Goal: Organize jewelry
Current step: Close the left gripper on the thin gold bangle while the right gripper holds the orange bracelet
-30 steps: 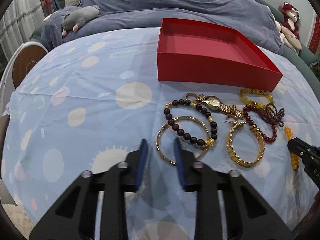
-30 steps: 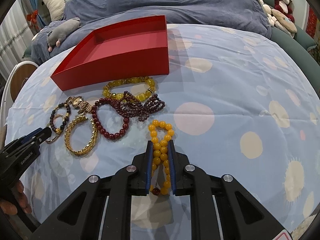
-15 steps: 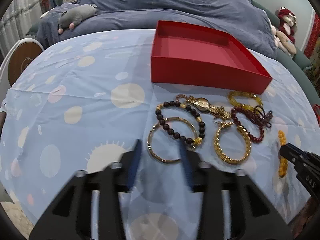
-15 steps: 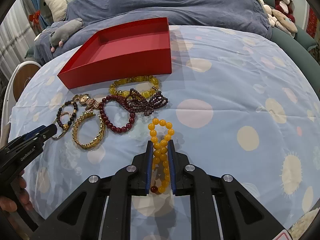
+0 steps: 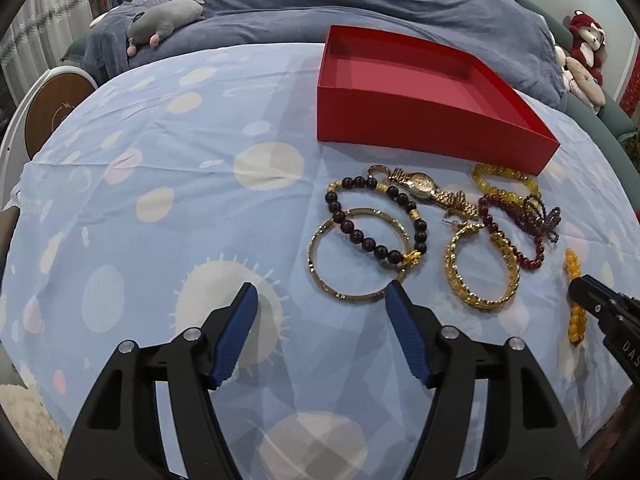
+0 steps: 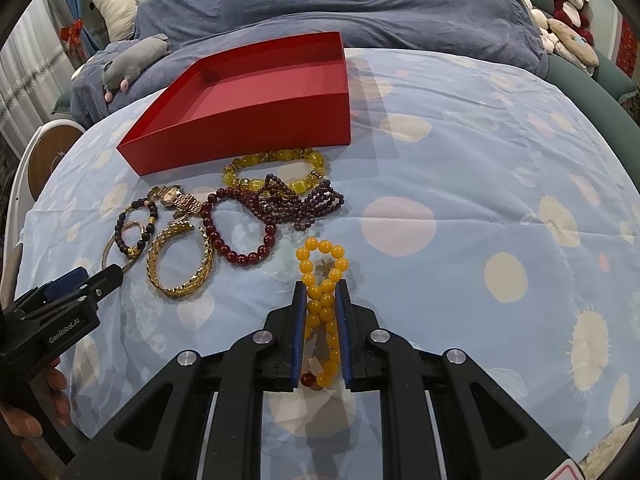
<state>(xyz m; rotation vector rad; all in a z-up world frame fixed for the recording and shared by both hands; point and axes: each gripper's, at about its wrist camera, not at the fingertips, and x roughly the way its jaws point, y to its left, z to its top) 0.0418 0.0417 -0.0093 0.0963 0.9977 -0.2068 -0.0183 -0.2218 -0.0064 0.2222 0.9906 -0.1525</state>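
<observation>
1. Since a moment before, the left gripper had opened its blue fingers much wider, and it held nothing.
2. It hung over the blue spotted cloth, just at the near side of the plain gold bangle.
3. The right gripper had its fingers pressed on the orange bead bracelet, the same as before.
4. That bracelet was squeezed thin between the fingers. Its round far end poked out past the tips, and a dark red bead sat at its near end.
5. The orange bracelet lay apart from the other jewelry, on the near side of the pile.
6. The red box sat open near the far edge of the cloth, and its floor showed nothing in it.
7. Just in front of the box lay the yellow bead bracelet and the gold watch.
8. A dark bead bracelet lay partly on top of the plain gold bangle.
9. A thick gold bangle lay right of it, touching a dark red bead bracelet.
10. A tangle of small purple beads lay over the yellow bracelet and the dark red one.
11. A gray stuffed toy lay on the blue blanket past the far edge of the cloth.
</observation>
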